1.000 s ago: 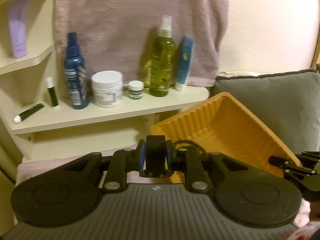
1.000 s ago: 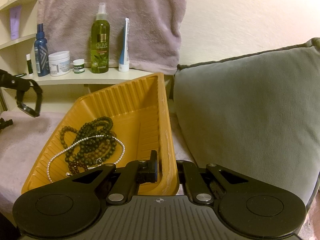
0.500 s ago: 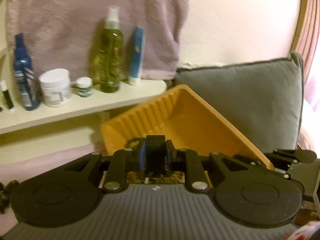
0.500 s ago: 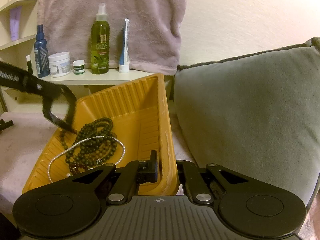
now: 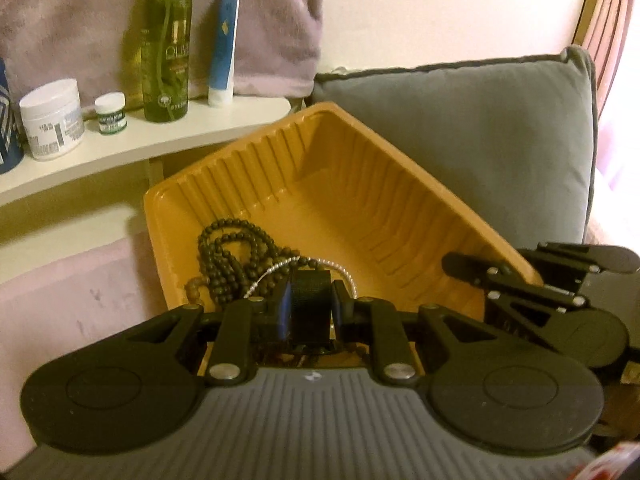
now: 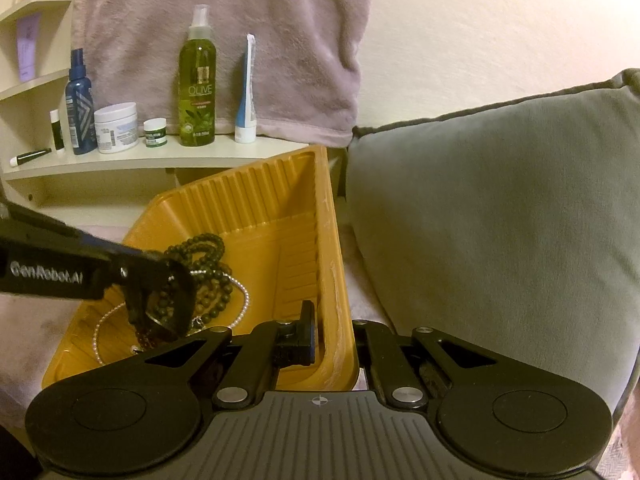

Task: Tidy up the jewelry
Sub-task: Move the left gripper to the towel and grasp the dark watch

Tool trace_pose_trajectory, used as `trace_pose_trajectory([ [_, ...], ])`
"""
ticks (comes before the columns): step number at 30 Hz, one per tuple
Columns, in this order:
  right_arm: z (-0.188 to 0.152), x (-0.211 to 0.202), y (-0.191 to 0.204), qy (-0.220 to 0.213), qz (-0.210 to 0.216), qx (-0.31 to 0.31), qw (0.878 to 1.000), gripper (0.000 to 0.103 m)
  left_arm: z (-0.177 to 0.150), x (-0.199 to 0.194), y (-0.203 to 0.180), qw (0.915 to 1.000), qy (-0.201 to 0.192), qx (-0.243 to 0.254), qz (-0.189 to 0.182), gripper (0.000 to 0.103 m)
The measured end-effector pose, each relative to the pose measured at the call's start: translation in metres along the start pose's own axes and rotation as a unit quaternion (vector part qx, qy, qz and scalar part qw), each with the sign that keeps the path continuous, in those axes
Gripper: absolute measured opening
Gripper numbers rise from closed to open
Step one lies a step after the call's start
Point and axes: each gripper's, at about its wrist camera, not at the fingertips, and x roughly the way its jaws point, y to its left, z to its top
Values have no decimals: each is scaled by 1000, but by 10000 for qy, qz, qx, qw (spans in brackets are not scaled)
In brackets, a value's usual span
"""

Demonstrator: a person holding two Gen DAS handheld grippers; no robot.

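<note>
An orange ribbed tray (image 6: 260,216) lies tilted on a pink cover beside a grey cushion. Inside it are dark bead necklaces (image 6: 204,244) and a pearl strand (image 6: 104,316), seen again in the left wrist view as beads (image 5: 228,248) and pearls (image 5: 344,270). My left gripper (image 5: 310,294) is shut on a black band (image 5: 310,316). In the right wrist view it (image 6: 160,312) hangs low over the bead pile with the band (image 6: 186,280) looped below its fingers. My right gripper (image 6: 334,340) is shut on the tray's near right wall, one finger inside and one outside.
A cream shelf (image 6: 140,160) behind the tray carries an olive spray bottle (image 6: 198,92), a blue tube, a white jar (image 6: 117,128) and a blue bottle. A pinkish towel (image 6: 224,20) hangs above. The grey cushion (image 6: 500,208) fills the right side.
My left gripper has swung right and down with the black band, from beside the tray to just above the beads in it. The right gripper and the tray have stayed still.
</note>
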Motion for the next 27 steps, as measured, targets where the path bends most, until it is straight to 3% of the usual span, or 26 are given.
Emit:
trace_pose_trajectory([
  [4,0,1,0,6,7,-8,10000,6,1,-5,3,9999,-80,-43,-55,24],
  [9,1,-1,1,-16,13,-25,10000,6,6,-25,18,9991,-320,-192,184,24],
  [15,1,-2,3,-23,11,-41,10000,6,5,-60,57,9923,-687,-530,881,26],
  [19,2,-2,4,-26,10,-53,10000,6,-4,-82,85,9840,-850,-723,1393,33],
  [27,0,-1,2,4,-28,-99,9999,6,-56,-117,136,9672,-923,-1046,2121,43],
])
